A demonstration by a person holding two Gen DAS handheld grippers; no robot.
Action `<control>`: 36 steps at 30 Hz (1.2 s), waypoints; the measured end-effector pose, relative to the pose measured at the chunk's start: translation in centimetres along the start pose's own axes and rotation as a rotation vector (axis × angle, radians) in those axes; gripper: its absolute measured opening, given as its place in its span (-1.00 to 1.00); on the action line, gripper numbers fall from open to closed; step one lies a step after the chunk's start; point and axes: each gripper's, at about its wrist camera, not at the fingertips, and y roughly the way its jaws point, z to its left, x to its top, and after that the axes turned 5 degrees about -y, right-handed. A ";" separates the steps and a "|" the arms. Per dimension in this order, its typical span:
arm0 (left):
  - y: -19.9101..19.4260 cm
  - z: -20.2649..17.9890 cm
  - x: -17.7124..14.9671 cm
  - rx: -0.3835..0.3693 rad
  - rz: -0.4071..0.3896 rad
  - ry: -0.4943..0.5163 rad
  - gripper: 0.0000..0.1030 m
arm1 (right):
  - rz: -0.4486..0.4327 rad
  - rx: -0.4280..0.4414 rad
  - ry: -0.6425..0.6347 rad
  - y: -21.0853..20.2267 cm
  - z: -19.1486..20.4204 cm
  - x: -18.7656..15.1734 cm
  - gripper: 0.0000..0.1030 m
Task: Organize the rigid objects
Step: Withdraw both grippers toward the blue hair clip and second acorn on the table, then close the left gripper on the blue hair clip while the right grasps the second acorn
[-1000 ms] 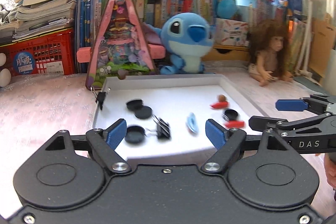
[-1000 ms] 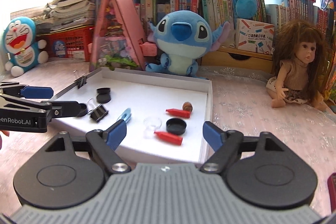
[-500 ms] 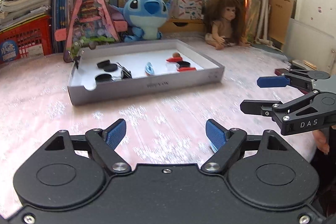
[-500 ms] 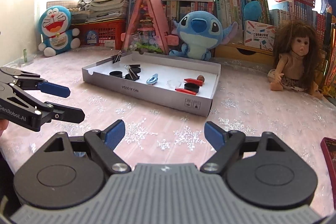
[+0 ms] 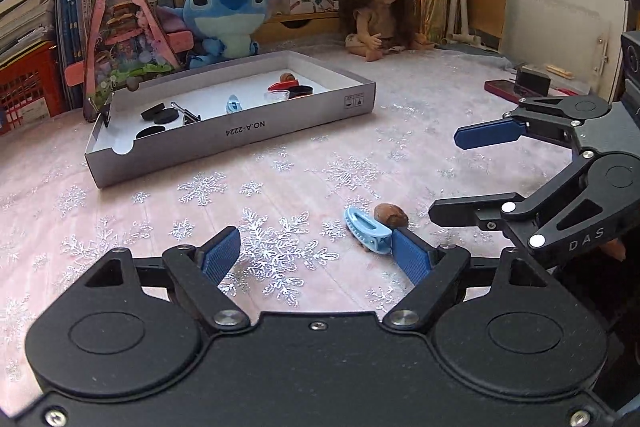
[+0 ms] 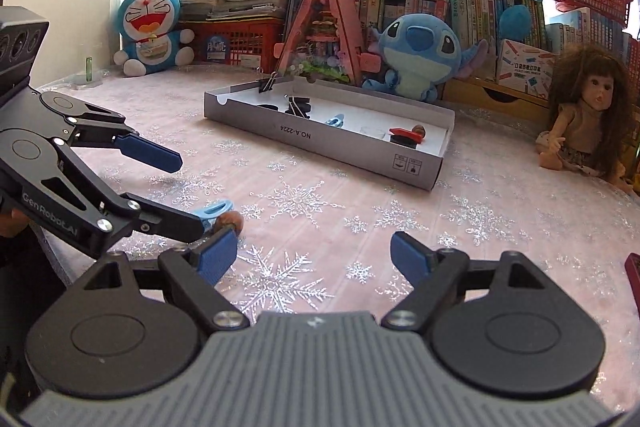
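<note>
Left wrist view: sits low behind the left gripper [image 5: 316,257], looking forward and down across the snowflake tablecloth [image 5: 280,187] toward the bookshelf end; grey tray [image 5: 240,139] mid-distance, left of centre.
Right wrist view: behind the right gripper [image 6: 314,253], same heading, tray [image 6: 340,147] ahead at centre.
Nearness: both close over the cloth's near edge.
Shared: tray, blue plush [image 5: 226,11], doll [image 6: 588,115], each other's gripper.

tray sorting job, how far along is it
Mostly done: the tray already holds black caps, a binder clip, a blue clip and red pieces. Nothing is in hand; the left gripper and right gripper are open and empty. Left: the light blue clip and brown nut on the tablecloth.
</note>
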 end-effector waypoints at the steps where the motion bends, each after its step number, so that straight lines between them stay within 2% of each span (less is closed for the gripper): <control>1: 0.2 0.1 0.1 0.011 0.001 -0.002 0.58 | 0.000 0.001 0.000 0.1 0.0 0.0 0.76; 9: 0.7 2.4 0.4 0.064 0.013 -0.098 0.58 | -0.001 0.049 -0.007 0.8 0.9 0.2 0.71; 11: 0.8 2.7 0.4 0.067 0.009 -0.119 0.58 | -0.006 0.083 -0.015 0.9 1.5 0.4 0.41; 15: 0.9 2.8 0.4 0.082 0.002 -0.122 0.58 | -0.008 0.126 -0.026 1.2 2.5 0.7 0.20; 20: 0.9 2.6 0.4 0.079 -0.003 -0.136 0.58 | -0.004 0.147 -0.017 1.5 2.9 0.7 -0.48; 22: 0.8 2.6 0.4 0.075 -0.006 -0.139 0.58 | -0.016 0.139 -0.008 1.3 2.9 0.6 -0.58; 27: 0.6 1.8 0.5 0.068 -0.015 -0.155 0.58 | -0.063 0.051 0.032 0.2 2.1 0.3 -0.59; 33: 1.1 -1.3 0.5 0.080 -0.055 -0.195 0.57 | -0.050 -0.069 0.104 -0.6 0.5 -0.4 -0.59; 36: 1.9 -2.8 0.6 0.125 -0.045 -0.211 0.55 | -0.057 -0.129 0.129 -1.0 0.1 -0.8 -0.59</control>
